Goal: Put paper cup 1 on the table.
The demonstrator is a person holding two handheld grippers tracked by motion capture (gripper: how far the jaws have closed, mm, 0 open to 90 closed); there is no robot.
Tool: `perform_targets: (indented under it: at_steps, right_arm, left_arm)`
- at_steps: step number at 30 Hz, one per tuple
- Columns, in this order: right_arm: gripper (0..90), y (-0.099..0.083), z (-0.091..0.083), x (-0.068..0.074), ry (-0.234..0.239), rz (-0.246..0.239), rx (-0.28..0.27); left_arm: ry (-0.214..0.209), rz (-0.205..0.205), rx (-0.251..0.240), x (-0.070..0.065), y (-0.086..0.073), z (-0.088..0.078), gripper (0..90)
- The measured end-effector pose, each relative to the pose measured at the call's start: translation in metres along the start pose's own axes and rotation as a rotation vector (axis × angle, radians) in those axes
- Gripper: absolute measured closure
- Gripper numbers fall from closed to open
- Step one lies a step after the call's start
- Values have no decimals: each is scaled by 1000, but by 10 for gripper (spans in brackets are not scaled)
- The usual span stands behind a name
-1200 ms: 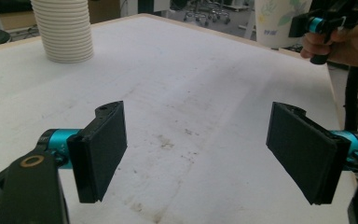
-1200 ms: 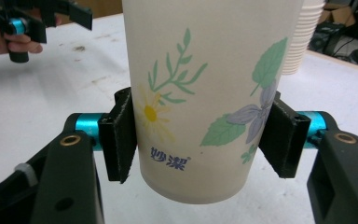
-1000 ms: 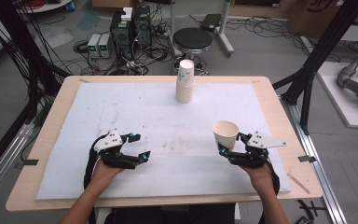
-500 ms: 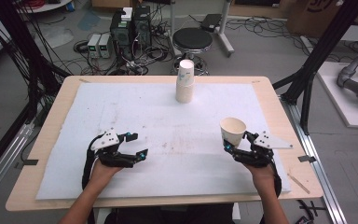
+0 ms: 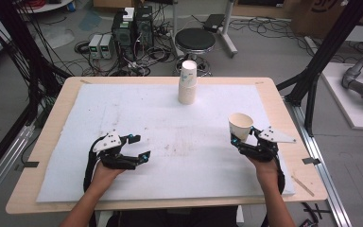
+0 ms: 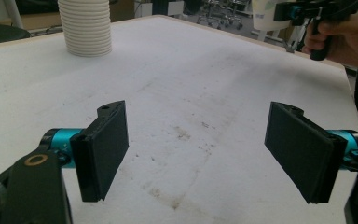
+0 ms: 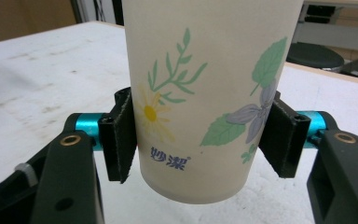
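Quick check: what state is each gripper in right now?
Left gripper: open, nothing between its fingers, which have just been closing a little.
Right gripper: shut on a flower-printed paper cup, held upright clear of the table.

Even, diffuse indoor light falls from above, and the white tabletop [image 5: 170,118] reads bright without blown-out glare. Shadows are soft and short: a faint one lies under the left gripper [image 5: 137,147], another beneath the paper cup [image 5: 240,126] near the tabletop's right edge. The high view is slightly soft and grainy, with straight lines bowing little at the edges. In the right gripper view the cup [image 7: 209,93] is sharp while the background behind it blurs. The left gripper view keeps its black pads [image 6: 103,149] crisp; the far tabletop corner softens.
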State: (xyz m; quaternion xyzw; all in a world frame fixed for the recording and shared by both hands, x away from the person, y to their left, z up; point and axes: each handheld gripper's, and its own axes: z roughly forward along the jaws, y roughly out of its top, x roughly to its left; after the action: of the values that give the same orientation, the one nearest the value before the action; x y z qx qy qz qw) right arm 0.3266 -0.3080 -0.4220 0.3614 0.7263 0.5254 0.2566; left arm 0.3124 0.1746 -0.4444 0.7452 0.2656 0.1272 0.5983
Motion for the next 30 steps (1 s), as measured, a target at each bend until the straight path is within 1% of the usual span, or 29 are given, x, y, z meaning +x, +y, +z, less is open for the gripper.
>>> perform_targets:
  at_steps: [3,6,10,13,14,18,19,20,23,26,30]
  right_arm:
    - [370,2,11,-4,-31,3,19]
    - [370,1,22,-8,-63,18,39]
    - [370,-1,31,-12,-85,39,70]
    - [370,-5,36,-12,-95,41,125]
    - [369,-6,39,-12,-101,37,153]
    - [365,-12,49,-10,-114,48,254]
    - [365,-12,51,-10,-109,38,273]
    - [365,-12,51,-8,-113,26,273]
    - [366,-12,52,-8,-104,17,304]
    - [367,-12,48,-8,-101,13,325]
    - [369,-13,42,-6,-99,-26,369]
  left_arm:
    - [3,-2,-2,-1,0,0,218]
    - [8,5,-2,-1,1,-1,221]
    - [10,2,-1,-1,1,-1,222]
    - [9,1,7,-1,1,-1,222]
    - [12,3,8,-1,1,-1,222]
    - [14,7,14,0,1,0,225]
    - [15,5,14,0,0,0,225]
    - [17,0,12,0,0,0,226]
    - [15,-1,19,0,0,0,226]
    - [16,-1,23,-1,0,0,225]
    - [17,0,19,0,0,-1,226]
